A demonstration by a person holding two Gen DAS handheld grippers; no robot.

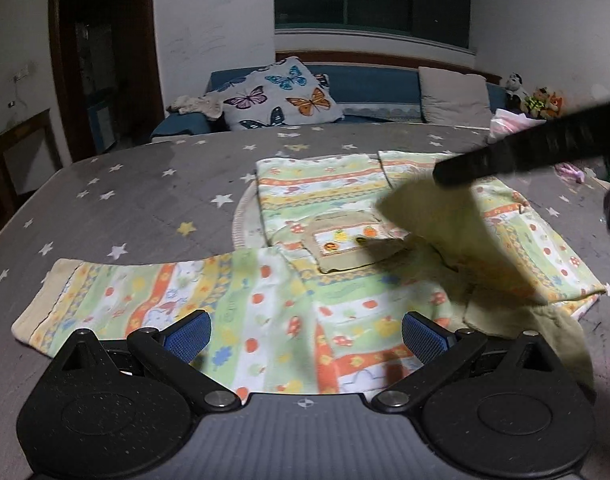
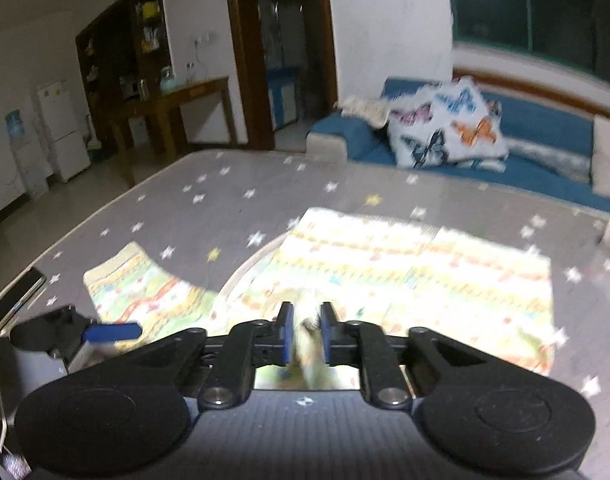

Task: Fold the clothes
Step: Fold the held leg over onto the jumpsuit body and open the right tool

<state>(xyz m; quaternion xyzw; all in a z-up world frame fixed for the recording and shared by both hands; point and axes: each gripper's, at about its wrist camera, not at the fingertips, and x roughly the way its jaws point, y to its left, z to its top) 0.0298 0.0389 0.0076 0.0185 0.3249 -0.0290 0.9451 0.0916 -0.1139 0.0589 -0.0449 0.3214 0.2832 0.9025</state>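
Note:
A child's patterned top (image 1: 305,216) in green, orange and yellow stripes lies spread on the grey star-print table (image 1: 145,192). One sleeve (image 1: 145,304) stretches to the left. My left gripper (image 1: 305,336) is open and empty, low over the top's near edge. My right gripper (image 2: 305,334) is shut on a fold of the top's fabric (image 2: 309,344) and holds it lifted; in the left wrist view it reaches in from the right (image 1: 445,178) with the raised cloth (image 1: 437,216) hanging blurred below it. The left gripper also shows in the right wrist view (image 2: 113,330).
A blue sofa (image 1: 377,88) with a butterfly cushion (image 1: 281,98) and a grey cushion (image 1: 453,98) stands behind the table. Soft toys (image 1: 537,98) and a pink item (image 1: 505,124) lie at the far right. A wooden side table (image 2: 173,108) and a fridge (image 2: 61,128) stand at the left.

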